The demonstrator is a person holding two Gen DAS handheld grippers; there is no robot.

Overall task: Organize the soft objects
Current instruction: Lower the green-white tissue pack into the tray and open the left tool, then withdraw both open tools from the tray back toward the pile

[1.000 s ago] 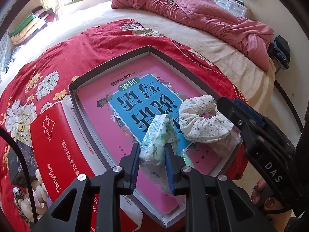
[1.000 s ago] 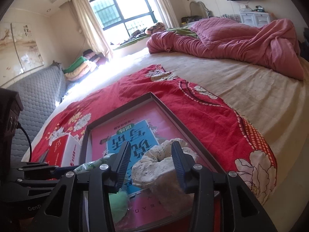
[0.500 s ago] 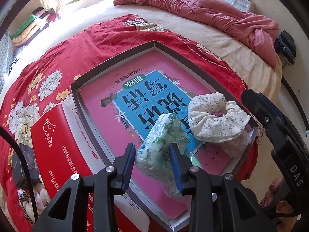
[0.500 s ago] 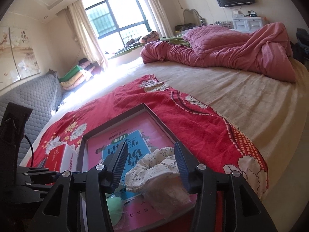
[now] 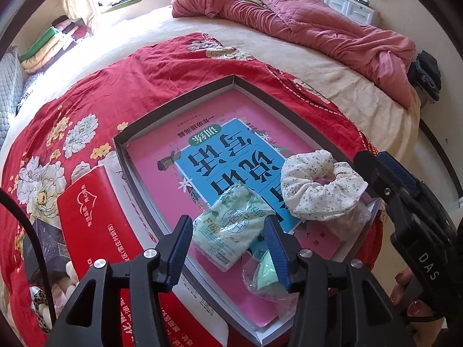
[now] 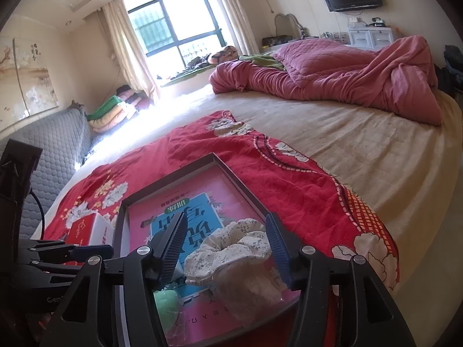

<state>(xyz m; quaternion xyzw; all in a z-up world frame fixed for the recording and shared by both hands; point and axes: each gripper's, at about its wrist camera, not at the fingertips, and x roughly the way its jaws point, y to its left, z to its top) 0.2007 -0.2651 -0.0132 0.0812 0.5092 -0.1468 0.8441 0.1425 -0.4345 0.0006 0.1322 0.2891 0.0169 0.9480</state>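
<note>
A shallow dark-rimmed box (image 5: 179, 101) lies on the red floral cloth, with a pink and blue book (image 5: 231, 150) in its bottom. A green-white tissue pack (image 5: 231, 225) lies in the box between the wide-open fingers of my left gripper (image 5: 230, 248). A white floral scrunchie (image 5: 318, 190) rests on a clear bag at the box's near right corner. My right gripper (image 6: 225, 245) is open around the scrunchie (image 6: 231, 245) without gripping it. A green soft item in clear wrap (image 5: 266, 271) lies by the left gripper's right finger.
A red and white carton (image 5: 95, 219) lies left of the box, with small items beside it. The red cloth (image 6: 289, 179) covers a beige bed. A crumpled pink quilt (image 6: 332, 78) lies at the far end. A grey sofa (image 6: 55, 150) stands to the left.
My left gripper opened and let the tissue pack down into the box, then drew back. My right gripper opened wider off the scrunchie and also backed away.
</note>
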